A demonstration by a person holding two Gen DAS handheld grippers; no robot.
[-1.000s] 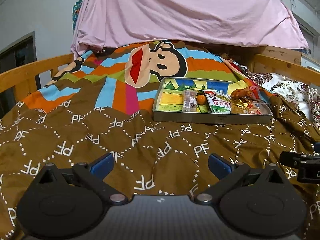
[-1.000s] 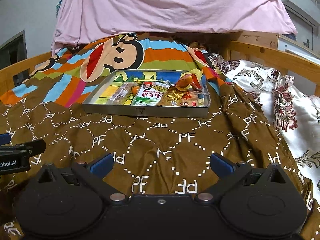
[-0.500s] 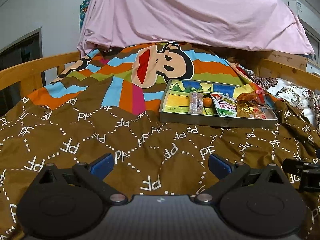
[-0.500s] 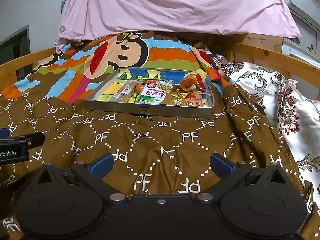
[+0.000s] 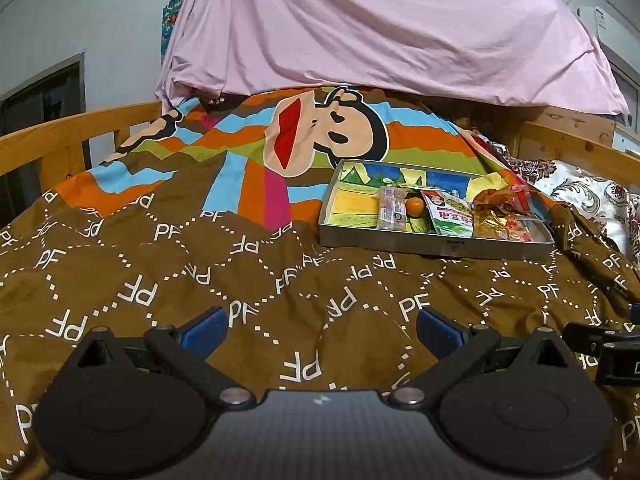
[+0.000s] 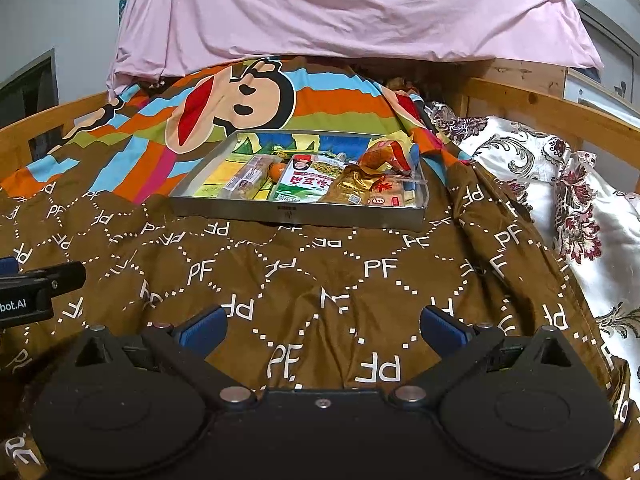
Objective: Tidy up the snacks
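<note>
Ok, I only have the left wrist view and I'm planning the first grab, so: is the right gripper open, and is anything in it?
Observer: The right gripper is open, and only the brown blanket shows between its fingers.
Operator: What lies to the right of it? My view cuts off there.
Observer: A white floral cloth runs along the blanket's right edge, from near the tray down towards that gripper's side.
</note>
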